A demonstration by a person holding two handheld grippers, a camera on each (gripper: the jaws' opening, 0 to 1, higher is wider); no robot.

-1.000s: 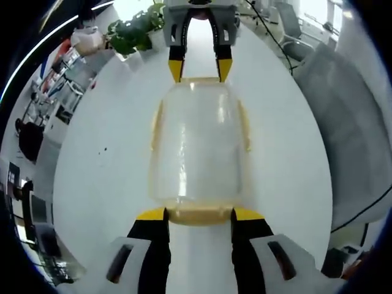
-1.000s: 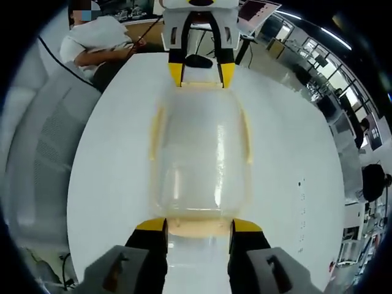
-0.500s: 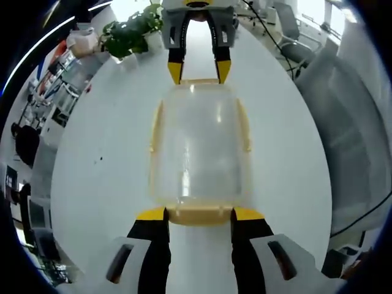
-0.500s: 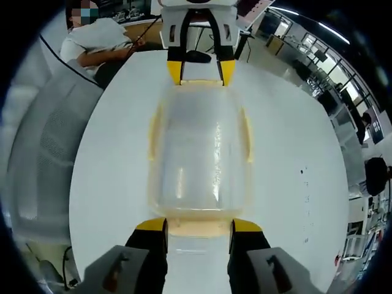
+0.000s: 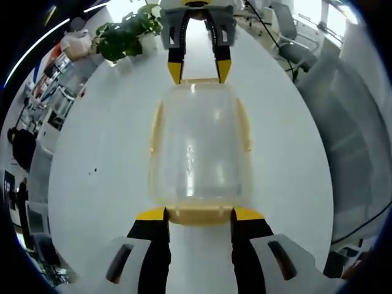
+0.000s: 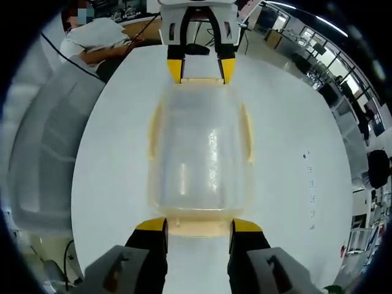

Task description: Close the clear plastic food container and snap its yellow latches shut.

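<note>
The clear plastic container [image 5: 199,144] [image 6: 199,153] lies lengthwise on the white table [image 5: 104,153], lid on, with yellow side latches [image 5: 157,125] [image 6: 247,131] flat against its long sides. My left gripper [image 5: 199,214] is at the near end in the left gripper view, shut on the yellow end latch [image 5: 199,216] that fills the gap between its jaws. At the far end of that view my right gripper [image 5: 199,70] grips the opposite end latch. In the right gripper view my right gripper [image 6: 199,225] holds its end latch [image 6: 199,228], and the left gripper [image 6: 201,70] faces it.
A green potted plant [image 5: 125,33] stands at the table's far end. A grey chair [image 5: 346,122] sits beside the table, and another grey chair [image 6: 43,153] is on the other side. A person in white [image 6: 98,37] sits beyond the table. Small black specks [image 6: 309,184] mark the tabletop.
The container has stayed fixed between both grippers' jaws while the room behind has drifted slightly; both cameras moved together. Grips unchanged.
</note>
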